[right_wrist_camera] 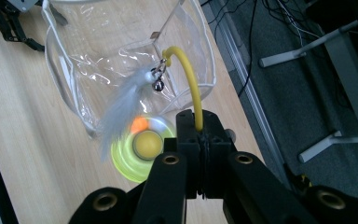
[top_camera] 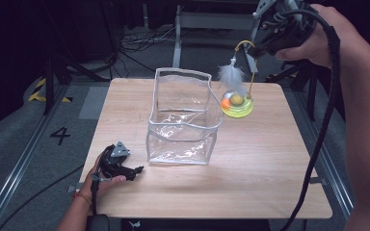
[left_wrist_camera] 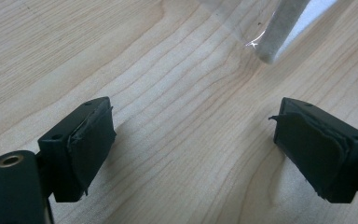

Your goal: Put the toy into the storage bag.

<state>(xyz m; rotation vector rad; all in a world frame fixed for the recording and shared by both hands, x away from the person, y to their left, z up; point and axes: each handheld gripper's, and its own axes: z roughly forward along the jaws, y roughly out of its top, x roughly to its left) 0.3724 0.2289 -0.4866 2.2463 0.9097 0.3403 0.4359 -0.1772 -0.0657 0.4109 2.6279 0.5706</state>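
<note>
Our right hand-held gripper [right_wrist_camera: 199, 128] clamps the yellow wand of a cat toy [top_camera: 237, 103], hanging it above the counter [top_camera: 270, 163] at three o'clock of the clear bag [top_camera: 183, 120]. Bagging remains undone. Our left hand-held gripper [left_wrist_camera: 193, 149] rests open, empty.

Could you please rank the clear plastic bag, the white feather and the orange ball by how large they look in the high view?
1. Clear plastic bag, by far the largest.
2. White feather, hanging from the toy's yellow wand, which the right tool grips.
3. Orange ball, smallest, in the toy's green dish.
</note>
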